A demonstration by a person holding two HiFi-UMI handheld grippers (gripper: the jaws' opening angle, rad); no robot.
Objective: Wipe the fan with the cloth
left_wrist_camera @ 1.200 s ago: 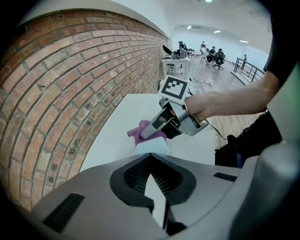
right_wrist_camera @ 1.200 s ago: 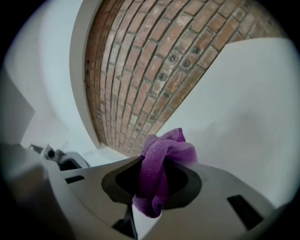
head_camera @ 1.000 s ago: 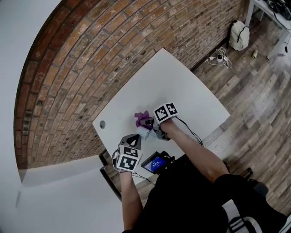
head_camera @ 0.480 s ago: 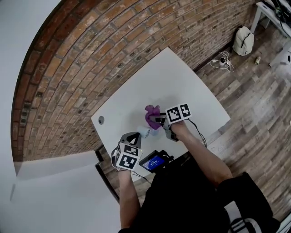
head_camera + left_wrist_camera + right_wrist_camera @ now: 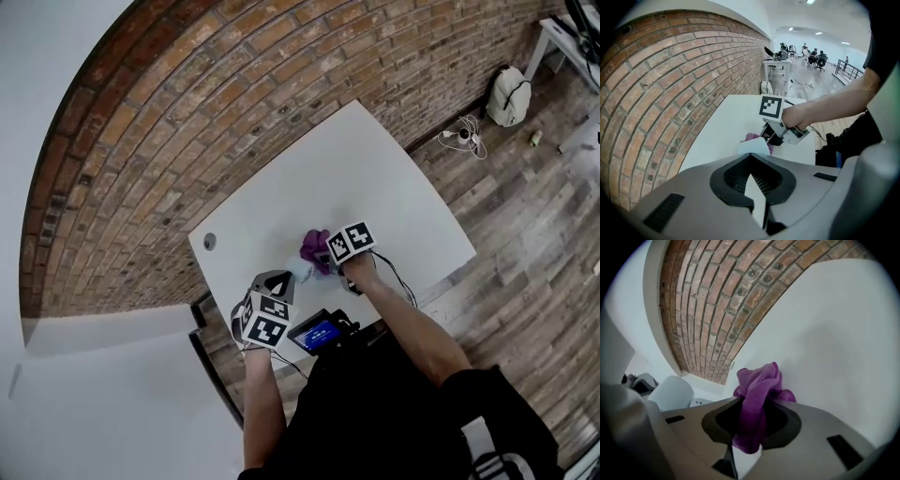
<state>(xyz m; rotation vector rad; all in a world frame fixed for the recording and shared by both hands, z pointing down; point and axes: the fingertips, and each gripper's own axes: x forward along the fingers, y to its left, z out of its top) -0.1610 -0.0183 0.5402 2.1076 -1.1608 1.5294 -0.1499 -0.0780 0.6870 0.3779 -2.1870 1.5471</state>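
A small white fan (image 5: 300,272) stands on the white table (image 5: 375,178) near its front edge. My left gripper (image 5: 279,281) points steeply down at it, its jaws shut on a thin white part of the fan (image 5: 754,146). A purple cloth (image 5: 314,246) is bunched just right of the fan, and my right gripper (image 5: 330,255) is shut on it. In the right gripper view the cloth (image 5: 757,394) sticks up from between the jaws (image 5: 751,427), with the fan (image 5: 670,392) at the left. The left gripper view shows the right gripper (image 5: 766,138) and the cloth (image 5: 751,137) right behind the fan.
A brick wall (image 5: 187,122) runs along the table's far side. A small device with a blue screen (image 5: 319,335) sits at the near table edge, by the person's body. A backpack (image 5: 511,94) and a cable (image 5: 464,136) lie on the wooden floor far right.
My right gripper has come down and tilted, bringing the cloth lower and closer to the fan. The left gripper and the fan have stayed put.
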